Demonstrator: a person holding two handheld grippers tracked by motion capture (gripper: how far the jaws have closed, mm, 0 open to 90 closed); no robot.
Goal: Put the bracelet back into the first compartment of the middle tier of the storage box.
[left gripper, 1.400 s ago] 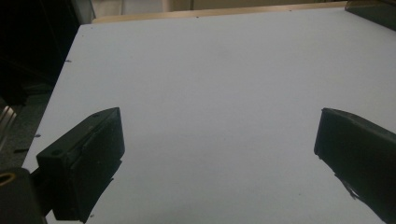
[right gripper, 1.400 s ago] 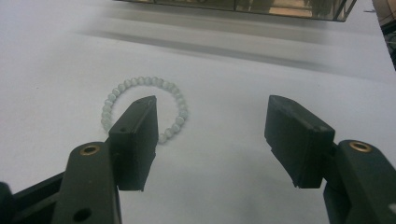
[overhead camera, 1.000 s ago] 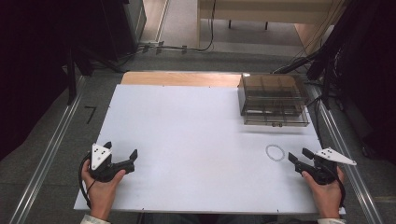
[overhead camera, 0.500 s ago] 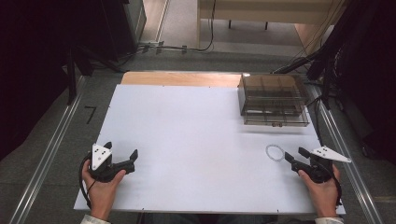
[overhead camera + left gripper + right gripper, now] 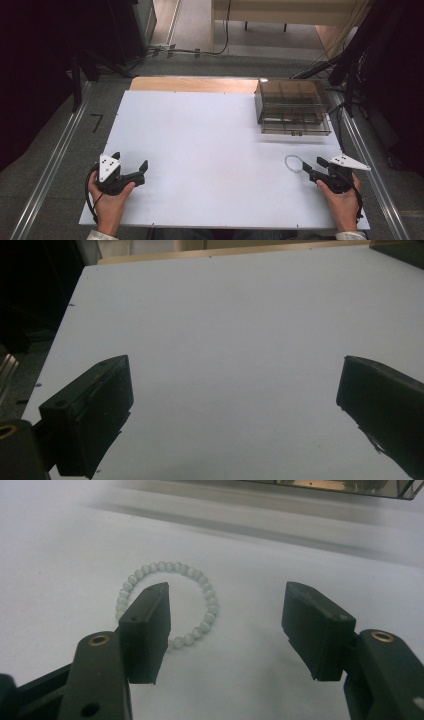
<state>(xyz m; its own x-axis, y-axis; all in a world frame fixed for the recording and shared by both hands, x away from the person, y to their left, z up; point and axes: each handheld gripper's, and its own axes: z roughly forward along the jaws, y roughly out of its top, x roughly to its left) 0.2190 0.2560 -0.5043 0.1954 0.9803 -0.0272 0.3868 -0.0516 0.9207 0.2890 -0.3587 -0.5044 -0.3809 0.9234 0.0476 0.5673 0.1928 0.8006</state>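
Bracelet [image 5: 167,605] of pale beads lies flat on the white worktop [image 5: 210,150] near its right edge, between the front edge and the smoked clear box [image 5: 292,106] at the rear right corner. Right gripper [image 5: 309,170] has advanced toward it over the last second: earlier it sat nearer the right edge with a clear gap to the ring; now its tips reach the ring's near side. In the right gripper view the jaws stand wide apart and hold nothing, the left jaw over the near arc of the beads, the right jaw well outside the loop. Judgement: approach for a pick is under way; the grasp is not yet made, and the jaws straddle one side of the ring as a pinch requires.

Left gripper [image 5: 135,177] rests near the front left corner, unmoved, jaws spread and empty over bare surface.

Room: the worktop's middle is unobstructed. The right edge lies close behind the right hand [image 5: 342,202]; the box is well apart from the bracelet.
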